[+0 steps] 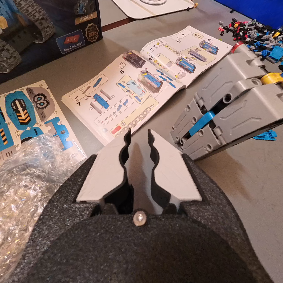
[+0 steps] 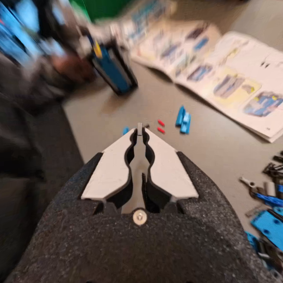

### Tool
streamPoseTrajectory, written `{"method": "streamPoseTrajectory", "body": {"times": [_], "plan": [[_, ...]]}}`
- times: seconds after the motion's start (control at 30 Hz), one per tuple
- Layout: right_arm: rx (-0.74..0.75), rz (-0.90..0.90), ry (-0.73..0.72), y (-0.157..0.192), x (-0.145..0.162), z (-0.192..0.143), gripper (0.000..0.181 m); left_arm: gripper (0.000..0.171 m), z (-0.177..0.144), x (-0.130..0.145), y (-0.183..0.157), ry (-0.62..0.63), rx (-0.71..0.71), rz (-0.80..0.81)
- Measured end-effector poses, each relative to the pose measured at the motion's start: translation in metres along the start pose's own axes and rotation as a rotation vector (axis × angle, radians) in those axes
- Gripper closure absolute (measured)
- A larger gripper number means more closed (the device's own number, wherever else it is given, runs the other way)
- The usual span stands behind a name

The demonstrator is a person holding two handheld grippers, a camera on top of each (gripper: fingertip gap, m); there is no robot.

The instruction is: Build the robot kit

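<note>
A small grey pin (image 2: 139, 129) is pinched at the tips of the right gripper (image 2: 139, 130), above the table (image 2: 153, 99), near two red pins (image 2: 161, 126). The left gripper (image 1: 139, 131) is held slightly open and empty, over the booklet (image 1: 137, 85), beside the grey model (image 1: 229, 110).

The left gripper (image 1: 139, 131), white-fingered with black inner pads on a speckled black body, has its jaws parted and empty above the surface. The matching right gripper (image 2: 139, 130) has its tips nearly closed, pinching a small grey peg (image 2: 139, 129).
</note>
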State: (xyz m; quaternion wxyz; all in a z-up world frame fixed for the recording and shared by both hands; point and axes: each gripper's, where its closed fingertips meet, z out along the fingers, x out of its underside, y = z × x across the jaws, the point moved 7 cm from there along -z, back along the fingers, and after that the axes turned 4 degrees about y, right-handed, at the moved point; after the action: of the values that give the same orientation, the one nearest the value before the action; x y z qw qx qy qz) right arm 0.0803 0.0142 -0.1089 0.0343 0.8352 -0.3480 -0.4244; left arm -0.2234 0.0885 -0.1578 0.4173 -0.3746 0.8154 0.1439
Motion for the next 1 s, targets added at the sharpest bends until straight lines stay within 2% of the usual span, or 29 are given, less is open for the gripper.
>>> {"method": "streamPoseTrajectory", "body": {"times": [0.07,0.17,0.4,0.47,0.53,0.6,0.7,0.77,0.87,1.0], "plan": [[0.15,-0.141,0.159,0.005,0.019,0.026,0.175,0.15,-0.001,0.0,0.0,-0.004,0.002,-0.003],[0.297,-0.26,0.293,0.005,0.039,0.047,0.174,0.15,-0.001,0.0,0.001,-0.005,0.0,-0.007],[0.345,-0.24,0.26,0.002,0.036,0.051,0.174,0.15,-0.001,-0.001,-0.001,-0.004,-0.013,0.017],[0.338,-0.22,0.246,0.001,0.035,0.049,0.168,0.15,-0.001,-0.001,-0.002,-0.002,-0.015,0.024],[0.35,-0.204,0.196,0.0,0.027,0.031,0.16,0.15,0.0,-0.001,-0.002,-0.002,-0.015,0.026],[0.439,-0.16,0.11,-0.013,0.018,-0.007,0.162,0.15,-0.001,-0.001,-0.002,-0.002,-0.016,0.028],[0.619,0.005,-0.047,-0.05,0.018,-0.079,0.165,0.15,0.0,0.0,-0.002,0.001,-0.016,0.031],[0.773,0.122,-0.128,-0.08,0.03,-0.115,0.156,0.15,0.0,0.0,-0.003,0.002,-0.015,0.033],[0.902,0.202,-0.102,-0.107,0.05,-0.136,0.159,0.15,0.0,0.0,-0.003,0.008,-0.013,0.038],[0.948,0.32,-0.126,-0.128,0.06,-0.137,0.164,0.15,0.001,0.0,-0.004,0.01,-0.004,0.036]]}}
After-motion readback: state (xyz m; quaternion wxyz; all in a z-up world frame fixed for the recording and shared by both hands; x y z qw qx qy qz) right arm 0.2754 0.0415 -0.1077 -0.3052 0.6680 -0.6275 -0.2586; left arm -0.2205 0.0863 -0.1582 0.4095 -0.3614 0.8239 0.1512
